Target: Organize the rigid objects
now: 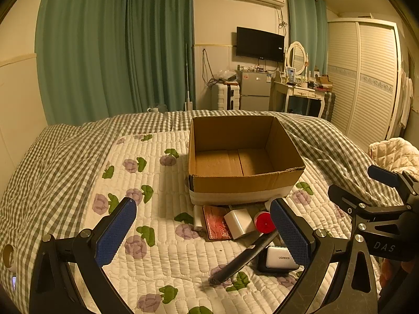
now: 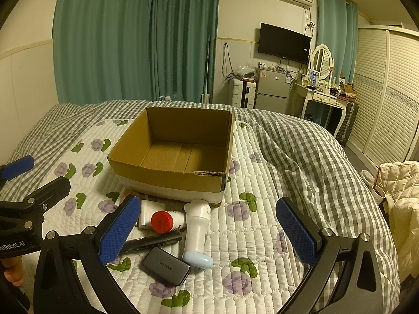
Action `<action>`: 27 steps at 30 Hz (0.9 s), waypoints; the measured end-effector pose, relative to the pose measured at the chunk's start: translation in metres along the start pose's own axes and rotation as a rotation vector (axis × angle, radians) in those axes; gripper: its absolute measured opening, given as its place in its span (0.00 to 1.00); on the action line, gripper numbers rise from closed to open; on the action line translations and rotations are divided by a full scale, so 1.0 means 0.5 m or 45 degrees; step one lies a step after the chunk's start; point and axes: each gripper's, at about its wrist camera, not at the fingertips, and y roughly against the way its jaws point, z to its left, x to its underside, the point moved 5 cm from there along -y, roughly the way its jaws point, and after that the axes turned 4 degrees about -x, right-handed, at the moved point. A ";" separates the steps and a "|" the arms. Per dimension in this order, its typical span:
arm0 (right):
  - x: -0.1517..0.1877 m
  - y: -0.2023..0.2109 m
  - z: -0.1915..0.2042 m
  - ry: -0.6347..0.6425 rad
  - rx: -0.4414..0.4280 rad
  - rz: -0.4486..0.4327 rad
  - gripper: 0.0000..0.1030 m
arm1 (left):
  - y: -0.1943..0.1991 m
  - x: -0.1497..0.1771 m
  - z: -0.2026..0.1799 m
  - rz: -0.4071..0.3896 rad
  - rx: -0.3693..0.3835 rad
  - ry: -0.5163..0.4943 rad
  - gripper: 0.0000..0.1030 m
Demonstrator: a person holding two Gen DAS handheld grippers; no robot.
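Cardboard box (image 2: 172,157): empty, on the quilted bedspread (image 2: 251,235). Items heaped just before its near wall: grey charger (image 2: 166,266), flat, hard, probably dense and slick, best pinched across its narrow sides; white handheld device (image 2: 196,225) with pale blue end, rigid, likely light, take by the neck; red-capped bottle (image 2: 165,222), on its side, apt to roll; black pen (image 1: 243,257), thin. Left gripper (image 1: 201,233): jaws apart, holding nothing. Right gripper (image 2: 208,231): jaws apart, holding nothing.

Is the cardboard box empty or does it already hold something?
Empty. Both views look into the box and show only its bare cardboard floor; the items, like the red-capped bottle, lie on the quilt in front.
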 end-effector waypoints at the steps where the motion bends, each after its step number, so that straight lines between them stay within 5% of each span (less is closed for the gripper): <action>1: 0.000 0.000 0.000 0.000 0.001 -0.001 1.00 | 0.000 -0.001 0.000 0.001 0.000 0.002 1.00; 21: -0.006 0.012 -0.008 -0.018 0.034 0.014 1.00 | 0.018 -0.003 -0.015 0.017 0.046 -0.014 1.00; 27: 0.012 0.025 -0.009 -0.055 0.071 0.039 1.00 | 0.001 0.042 -0.015 0.143 0.060 -0.011 1.00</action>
